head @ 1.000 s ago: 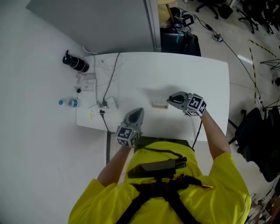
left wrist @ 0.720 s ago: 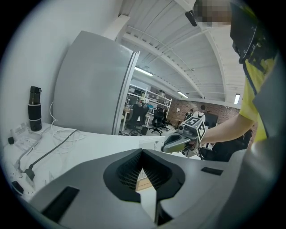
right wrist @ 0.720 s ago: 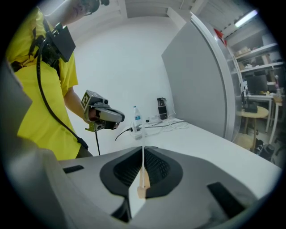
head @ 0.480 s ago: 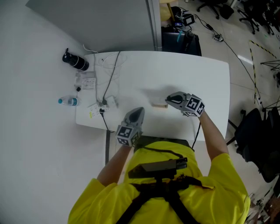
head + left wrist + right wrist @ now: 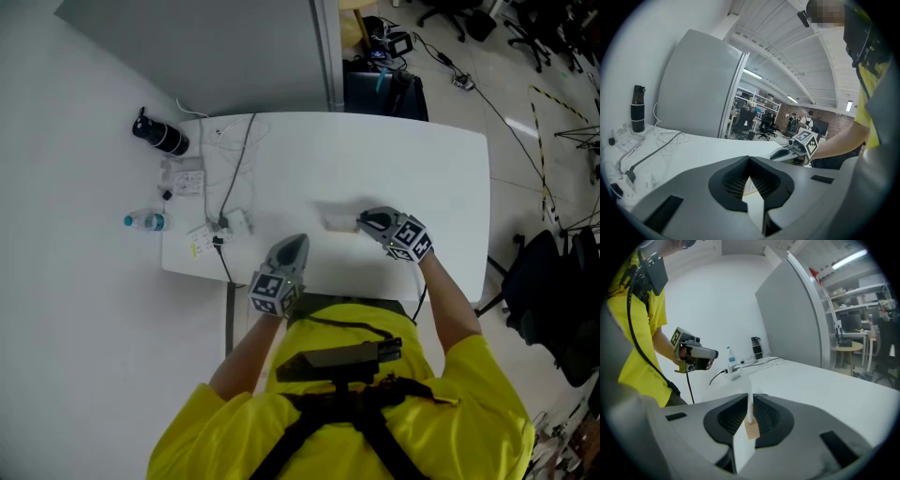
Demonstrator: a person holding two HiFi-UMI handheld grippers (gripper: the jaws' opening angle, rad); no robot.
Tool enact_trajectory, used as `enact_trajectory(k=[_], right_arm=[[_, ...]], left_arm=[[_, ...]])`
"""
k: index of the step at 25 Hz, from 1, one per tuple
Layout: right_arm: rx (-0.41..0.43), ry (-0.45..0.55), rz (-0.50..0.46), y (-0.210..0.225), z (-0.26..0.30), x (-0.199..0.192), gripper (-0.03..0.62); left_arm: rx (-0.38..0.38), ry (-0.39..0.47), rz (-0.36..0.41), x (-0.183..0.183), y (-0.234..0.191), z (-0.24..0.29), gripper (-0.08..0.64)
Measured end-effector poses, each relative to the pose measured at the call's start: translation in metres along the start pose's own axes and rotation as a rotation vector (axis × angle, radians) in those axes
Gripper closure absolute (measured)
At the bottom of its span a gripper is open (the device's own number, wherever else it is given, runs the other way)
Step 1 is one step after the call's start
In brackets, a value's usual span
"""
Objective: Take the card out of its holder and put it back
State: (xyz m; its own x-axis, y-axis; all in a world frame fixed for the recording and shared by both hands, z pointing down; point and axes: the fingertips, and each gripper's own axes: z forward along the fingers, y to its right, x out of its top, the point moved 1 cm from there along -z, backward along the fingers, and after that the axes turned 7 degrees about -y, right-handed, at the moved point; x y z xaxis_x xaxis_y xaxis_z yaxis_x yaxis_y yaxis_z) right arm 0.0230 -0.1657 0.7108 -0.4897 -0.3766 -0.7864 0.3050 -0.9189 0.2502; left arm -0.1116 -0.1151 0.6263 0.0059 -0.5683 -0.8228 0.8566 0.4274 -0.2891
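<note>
My right arm reaches over the bench (image 5: 412, 169), right tool (image 5: 361, 221) easing open around the card (image 5: 749, 404) — it stands upright in its holder (image 5: 752, 430). My left tool (image 5: 292, 246) hangs near the front edge, tips together.

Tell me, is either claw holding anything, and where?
Nothing firmly: the white card stands in its wooden holder between the opening jaws of the right gripper. The left gripper is empty.
</note>
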Motion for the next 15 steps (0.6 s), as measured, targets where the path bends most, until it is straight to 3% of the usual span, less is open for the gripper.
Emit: enact_trajectory(k=[8, 10, 13, 15], right_arm=[[-0.16, 0.143, 0.064, 0.008, -0.054, 0.044, 0.532], [-0.269, 0.189, 0.083, 0.009, -0.08, 0.065, 0.532], [-0.543, 0.202, 0.117, 0.016, -0.124, 0.087, 0.583], [-0.651, 0.245, 0.154, 0.008, -0.147, 0.098, 0.583]], left_arm=[[-0.031, 0.034, 0.031, 0.009, -0.005, 0.0, 0.56], [-0.047, 0.04, 0.036, 0.016, -0.002, -0.003, 0.56], [-0.072, 0.048, 0.05, 0.03, 0.003, -0.006, 0.56], [-0.092, 0.059, 0.068, 0.04, 0.003, -0.008, 0.56]])
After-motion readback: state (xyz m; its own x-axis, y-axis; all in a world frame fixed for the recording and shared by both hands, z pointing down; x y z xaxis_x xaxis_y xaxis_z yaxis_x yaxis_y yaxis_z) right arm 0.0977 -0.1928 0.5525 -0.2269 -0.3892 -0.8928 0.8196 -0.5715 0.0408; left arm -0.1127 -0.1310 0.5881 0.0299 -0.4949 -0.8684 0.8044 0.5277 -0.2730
